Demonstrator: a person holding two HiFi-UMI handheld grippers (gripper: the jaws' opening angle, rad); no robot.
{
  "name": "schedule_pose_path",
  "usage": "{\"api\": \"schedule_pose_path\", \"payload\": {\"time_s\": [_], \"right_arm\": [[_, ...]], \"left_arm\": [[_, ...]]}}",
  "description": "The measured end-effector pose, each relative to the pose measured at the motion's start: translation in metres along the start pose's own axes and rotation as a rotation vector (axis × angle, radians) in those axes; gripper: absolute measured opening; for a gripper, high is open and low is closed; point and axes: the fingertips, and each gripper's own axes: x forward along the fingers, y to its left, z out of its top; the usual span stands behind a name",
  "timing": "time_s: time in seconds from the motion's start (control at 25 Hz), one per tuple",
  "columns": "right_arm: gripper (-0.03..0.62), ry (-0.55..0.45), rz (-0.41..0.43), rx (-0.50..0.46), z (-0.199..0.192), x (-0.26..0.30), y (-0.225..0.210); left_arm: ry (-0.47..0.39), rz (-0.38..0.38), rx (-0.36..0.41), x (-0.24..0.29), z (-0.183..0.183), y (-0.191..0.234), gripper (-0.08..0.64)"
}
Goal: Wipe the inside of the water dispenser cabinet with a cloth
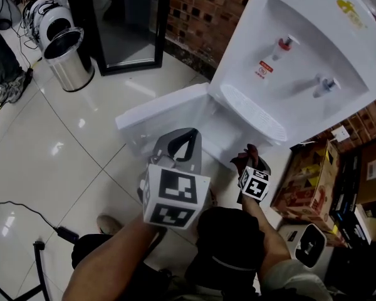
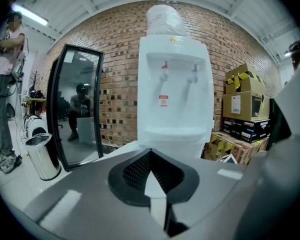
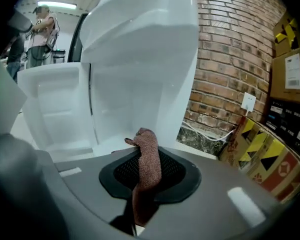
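The white water dispenser (image 1: 288, 74) stands against a brick wall, its lower cabinet door (image 1: 163, 115) swung open to the left. In the right gripper view the open cabinet (image 3: 125, 109) lies just ahead, with the door (image 3: 50, 104) at the left. My right gripper (image 3: 140, 184) is shut on a brown cloth (image 3: 147, 164) that sticks up between its jaws; in the head view the cloth (image 1: 246, 157) hangs low in front of the cabinet opening. My left gripper (image 1: 183, 148) is held beside the door, shut and empty. It (image 2: 152, 176) faces the dispenser (image 2: 175, 99).
A steel bin (image 1: 67, 58) and a black-framed glass panel (image 1: 128, 24) stand to the far left. Cardboard boxes (image 1: 307, 180) are stacked right of the dispenser, below a wall socket (image 3: 248, 102). A cable (image 1: 25, 215) lies on the tiled floor. A person's feet (image 1: 9, 86) show at the left edge.
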Motion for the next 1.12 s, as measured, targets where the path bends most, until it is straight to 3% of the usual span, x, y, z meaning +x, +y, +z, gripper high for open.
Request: {"api": "schedule_pose_path", "payload": {"time_s": [0.44,0.72,0.96,1.12], "right_arm": [[0.083,0.207,0.073,-0.102,-0.069,0.067,0.029],[0.083,0.276,0.096,-0.172,-0.102,0.097,0.042],[0.083,0.283,0.099,-0.150,-0.109,0.108,0.048],[0.083,0.282,0.120,-0.033,-0.100,0.102,0.051]], "left_arm": [[0.094,-0.007,-0.068,0.031,-0.030,0.015,0.000],[0.118,-0.025,-0.106,0.034,-0.035,0.016,0.000],[0.135,-0.018,-0.123,0.035,-0.043,0.022,0.000],[0.140,0.003,-0.126,0.038,-0.045,0.030,0.000]]}}
